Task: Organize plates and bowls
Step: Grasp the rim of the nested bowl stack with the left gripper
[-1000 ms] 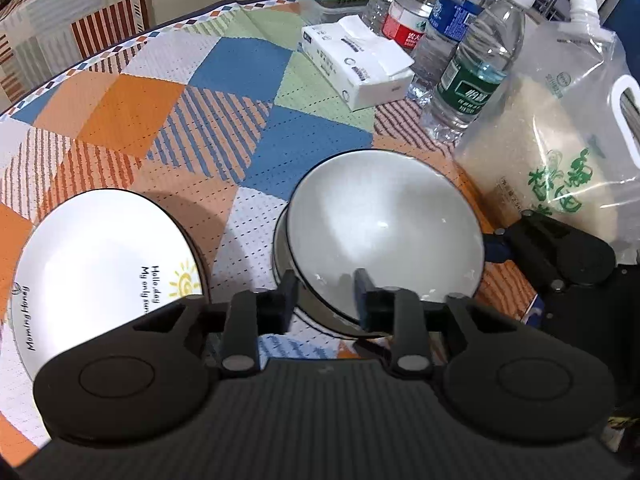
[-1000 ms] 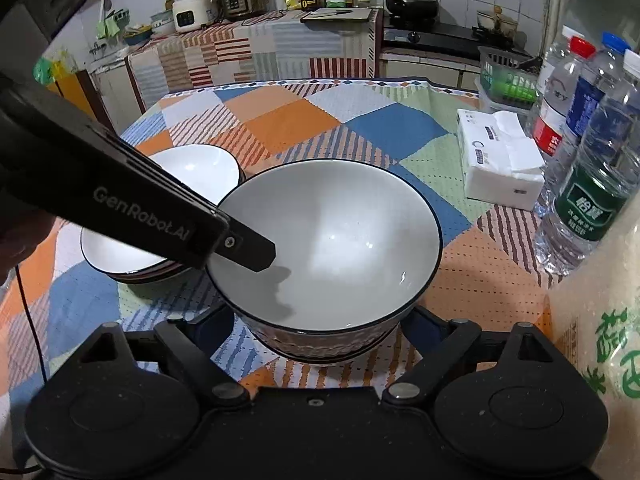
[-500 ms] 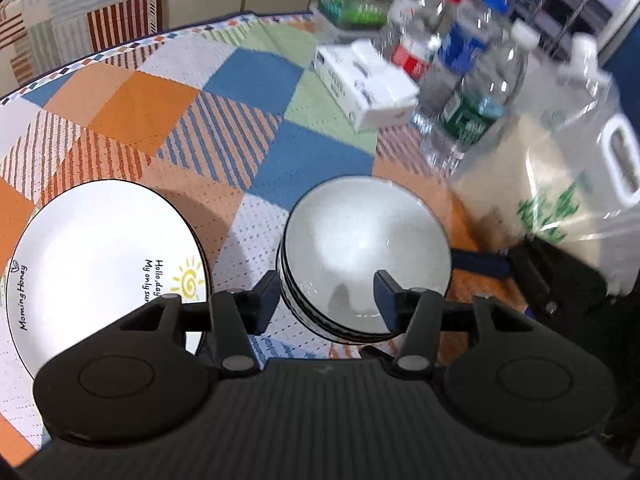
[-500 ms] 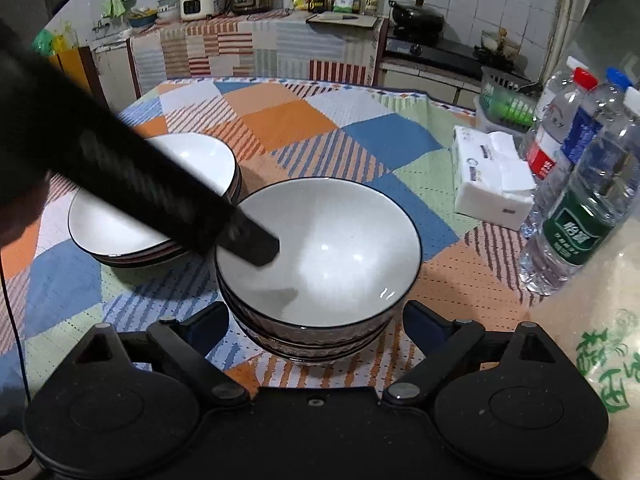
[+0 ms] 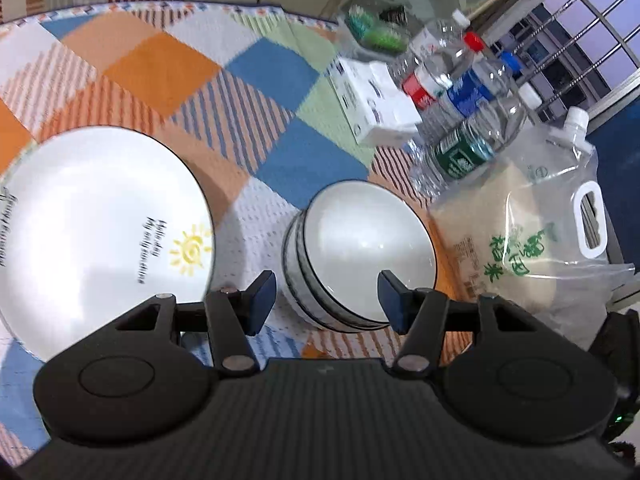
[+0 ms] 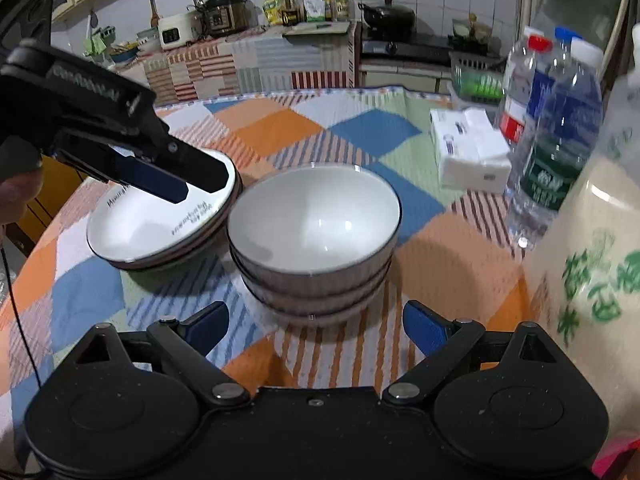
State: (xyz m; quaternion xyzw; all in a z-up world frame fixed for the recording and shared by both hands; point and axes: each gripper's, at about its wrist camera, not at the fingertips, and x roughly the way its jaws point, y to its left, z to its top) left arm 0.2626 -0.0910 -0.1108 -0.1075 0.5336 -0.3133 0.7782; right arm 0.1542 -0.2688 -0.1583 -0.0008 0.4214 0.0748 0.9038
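Observation:
A stack of white bowls with dark rims (image 6: 316, 240) stands on the patchwork tablecloth; it also shows in the left wrist view (image 5: 360, 252). Left of it is a stack of white plates with a sun print (image 5: 100, 232), also seen in the right wrist view (image 6: 160, 228). My left gripper (image 5: 327, 300) is open and empty, raised above and just short of the bowls; it shows over the plates in the right wrist view (image 6: 172, 184). My right gripper (image 6: 316, 328) is open and empty, just in front of the bowl stack.
Several water bottles (image 5: 464, 120), a tissue pack (image 5: 376, 104) and a clear bag of rice (image 5: 532, 232) stand right of the bowls. A green basket (image 6: 476, 80) sits at the far table edge. A kitchen counter with appliances (image 6: 224, 12) lies beyond.
The left gripper let go of the top bowl, opened and lifted up and back. The bowl now rests on the stack. The right gripper drew back a little.

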